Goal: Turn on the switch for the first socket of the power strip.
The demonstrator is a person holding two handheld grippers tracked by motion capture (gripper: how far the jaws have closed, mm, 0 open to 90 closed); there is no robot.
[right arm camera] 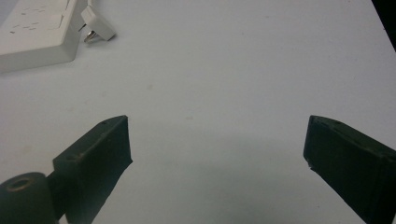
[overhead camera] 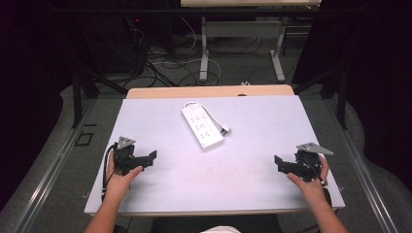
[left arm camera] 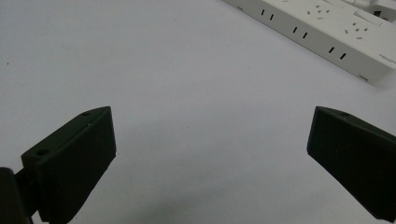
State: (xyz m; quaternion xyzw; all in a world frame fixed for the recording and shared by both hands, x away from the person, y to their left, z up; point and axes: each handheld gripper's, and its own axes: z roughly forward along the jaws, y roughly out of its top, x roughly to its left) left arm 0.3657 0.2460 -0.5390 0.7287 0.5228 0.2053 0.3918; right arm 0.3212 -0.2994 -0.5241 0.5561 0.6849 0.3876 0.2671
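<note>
Hand-held gripper count: two, one per hand, both at the near edge of the counter [overhead camera: 160, 189].
Left hand-held gripper [overhead camera: 151, 156]: released, jaws wide apart, nothing between them; low over bare counter at the near left, pointing inward.
Left hand [overhead camera: 119, 177]: wrapped round the gripper body, forearm coming in from the bottom.
Right hand-held gripper [overhead camera: 278, 162]: released, jaws wide apart, nothing held; near right, pointing inward.
Right hand [overhead camera: 311, 182]: grips the body from behind.
Power strip [overhead camera: 202, 126]: one, white, flat on the counter, centre-far, lying diagonally; well apart from both grippers; several socket rows on top.
Plug [overhead camera: 225, 129]: one, white, prongs visible, just beside the strip's right side.
Cord [overhead camera: 192, 103]: white, looped at the strip's far end.
Counter: one, pale surface.
</note>
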